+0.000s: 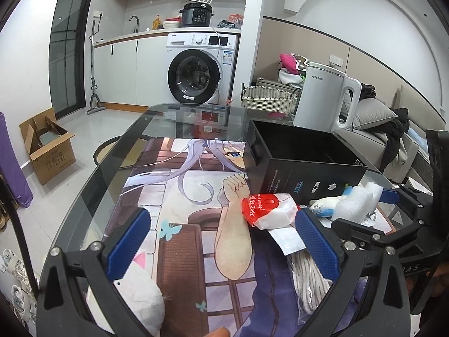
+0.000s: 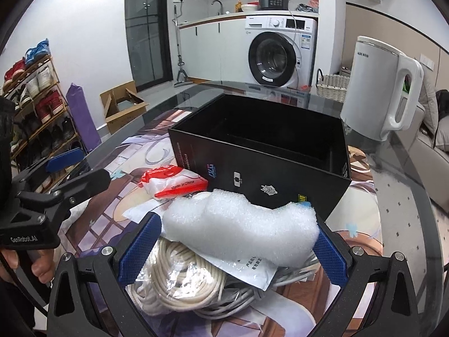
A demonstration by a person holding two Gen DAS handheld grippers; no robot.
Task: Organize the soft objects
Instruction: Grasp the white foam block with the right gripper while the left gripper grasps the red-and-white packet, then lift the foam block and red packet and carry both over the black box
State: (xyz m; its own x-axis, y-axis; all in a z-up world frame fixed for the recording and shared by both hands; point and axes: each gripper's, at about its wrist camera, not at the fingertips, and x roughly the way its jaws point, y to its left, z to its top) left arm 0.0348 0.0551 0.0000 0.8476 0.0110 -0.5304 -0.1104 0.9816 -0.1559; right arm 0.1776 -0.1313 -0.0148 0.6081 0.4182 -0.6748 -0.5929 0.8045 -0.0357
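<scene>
- Foam wrap (image 2: 241, 224), white and bubbled, is lying across the right wrist view between your right gripper (image 2: 233, 250) fingers; the two blue pads are standing wide, one at each end of the wrap, and whether they are actually touching it cannot be told.
- Right wrist view: the wrap is resting on a printed white pouch (image 2: 247, 269) and a bagged coil of cream cord (image 2: 179, 278), just in front of the open black box (image 2: 261, 151), which is showing a dark interior.
- Right wrist view: a red-and-white packet (image 2: 174, 182) is lying on the printed mat (image 2: 112, 219) beside the box's left corner; a white kettle (image 2: 376, 90) is standing behind the box on the glass table (image 2: 393, 196).
- Right wrist view: your left gripper (image 2: 81, 165) is showing at the left edge, with a hand (image 2: 42, 266) on its handle.
- Left wrist view: your left gripper (image 1: 224, 238) is hovering over the printed mat (image 1: 179, 196) with jaws spread wide and nothing between them.
- Left wrist view: the red-and-white packet (image 1: 266, 210) is sitting just inside the right pad; the cream cord (image 1: 308, 280) is lying under that pad.
- Left wrist view: the foam wrap (image 1: 356, 202) is lying to the right beside a small white-and-blue plush (image 1: 325, 205), both against the black box (image 1: 303, 163).
- Left wrist view: a white plush (image 1: 143, 295) with a pink ear is lying under the left finger.
</scene>
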